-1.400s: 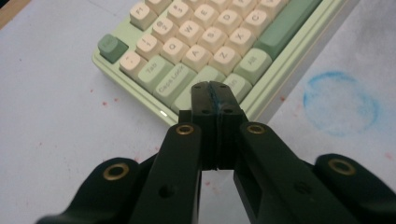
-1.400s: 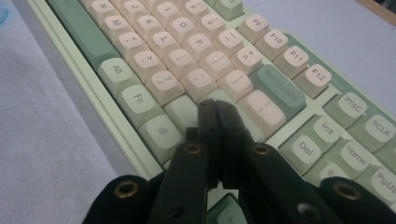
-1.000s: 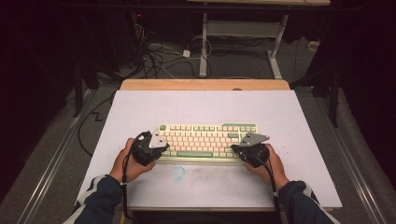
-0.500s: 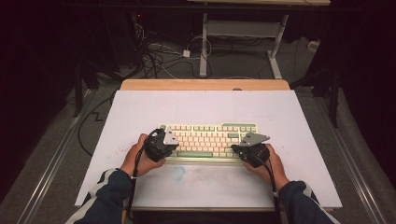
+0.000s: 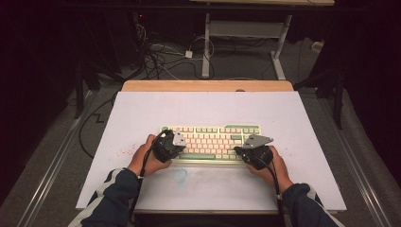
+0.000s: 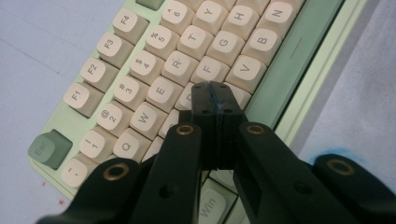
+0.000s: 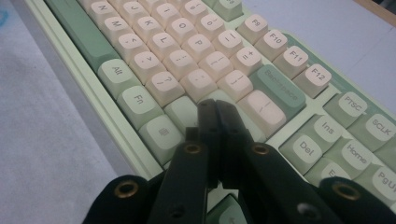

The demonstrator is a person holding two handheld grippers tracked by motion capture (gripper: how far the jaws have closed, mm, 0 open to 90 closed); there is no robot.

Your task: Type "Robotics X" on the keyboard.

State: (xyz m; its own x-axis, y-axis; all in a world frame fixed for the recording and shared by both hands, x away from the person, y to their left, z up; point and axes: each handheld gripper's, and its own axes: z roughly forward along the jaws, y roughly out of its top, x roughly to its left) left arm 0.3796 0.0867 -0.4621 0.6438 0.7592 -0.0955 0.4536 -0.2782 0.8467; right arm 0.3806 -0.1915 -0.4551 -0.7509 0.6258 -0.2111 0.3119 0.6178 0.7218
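The left gripper (image 5: pixel 176 142), jaws pressed together with nothing between them, hovers over the left keys of the keyboard (image 5: pixel 213 139). The keyboard has a pale green case, cream keycaps and darker green Esc, spacebar and Backspace, and lies flat mid-worktop (image 5: pixel 208 109). Over its right end sits the right gripper (image 5: pixel 246 149), jaws likewise together.
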